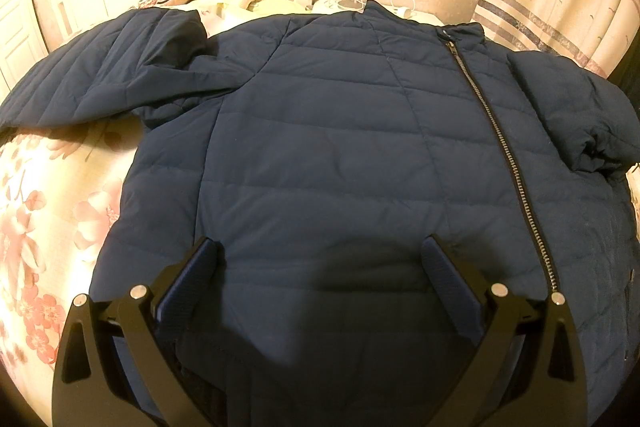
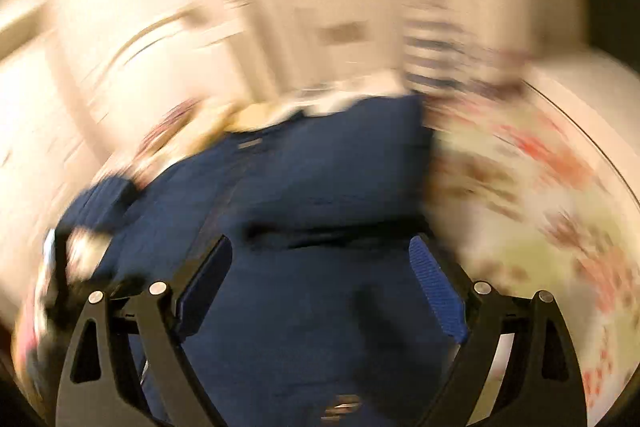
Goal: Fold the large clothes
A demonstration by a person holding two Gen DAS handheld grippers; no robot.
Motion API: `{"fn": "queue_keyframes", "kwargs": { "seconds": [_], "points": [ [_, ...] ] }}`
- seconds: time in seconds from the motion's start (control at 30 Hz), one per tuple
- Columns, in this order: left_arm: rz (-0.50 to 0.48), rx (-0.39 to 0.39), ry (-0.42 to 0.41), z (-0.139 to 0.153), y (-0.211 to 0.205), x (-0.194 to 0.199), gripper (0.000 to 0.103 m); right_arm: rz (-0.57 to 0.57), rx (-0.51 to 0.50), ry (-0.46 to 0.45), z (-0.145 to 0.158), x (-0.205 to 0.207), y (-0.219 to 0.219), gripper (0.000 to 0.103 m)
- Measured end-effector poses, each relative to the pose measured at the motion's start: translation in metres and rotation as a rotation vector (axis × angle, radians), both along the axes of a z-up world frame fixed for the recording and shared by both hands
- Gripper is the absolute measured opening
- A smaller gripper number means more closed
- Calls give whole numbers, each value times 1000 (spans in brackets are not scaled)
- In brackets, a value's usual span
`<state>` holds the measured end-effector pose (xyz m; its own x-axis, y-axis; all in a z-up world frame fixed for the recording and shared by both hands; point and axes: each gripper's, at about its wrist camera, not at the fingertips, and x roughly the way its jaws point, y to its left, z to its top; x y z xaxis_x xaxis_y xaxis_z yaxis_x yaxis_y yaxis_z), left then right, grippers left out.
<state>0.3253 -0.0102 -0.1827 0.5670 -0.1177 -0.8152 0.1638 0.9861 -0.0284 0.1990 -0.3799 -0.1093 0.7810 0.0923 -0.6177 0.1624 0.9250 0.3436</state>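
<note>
My left tongs (image 1: 320, 255) hang apart above the hem of the navy quilted jacket (image 1: 340, 147), which lies front-up, zipped, on the floral bedsheet (image 1: 48, 227). My right tongs (image 2: 322, 255) are apart too, over the jacket; that view is blurred. I judge the left sleeve (image 1: 100, 75) should fold inward first, flat. I read no label.

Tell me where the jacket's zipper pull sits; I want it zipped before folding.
In the left wrist view, the zipper pull sits right of centre at the navy jacket's collar, zipped up.
</note>
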Motion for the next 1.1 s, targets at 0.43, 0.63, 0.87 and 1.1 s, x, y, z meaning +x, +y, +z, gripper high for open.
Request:
{"fn": "queue_keyframes", "kwargs": {
  "seconds": [0.43, 0.63, 0.87, 1.1],
  "points": [
    [-2, -1, -1, 0, 0, 0, 101, 253, 48, -60, 29, 93, 70, 50],
    [-5, -7, 3, 1, 1, 0, 101, 155, -50, -62, 18, 85, 65, 51],
    [-144, 83, -65, 25, -62, -18, 101, -59, 391, -98, -54, 40, -33, 52],
    [-429, 281, -281, 41, -200, -33, 101, -154, 637, -218, -74, 29, -77, 52]
  ]
}}
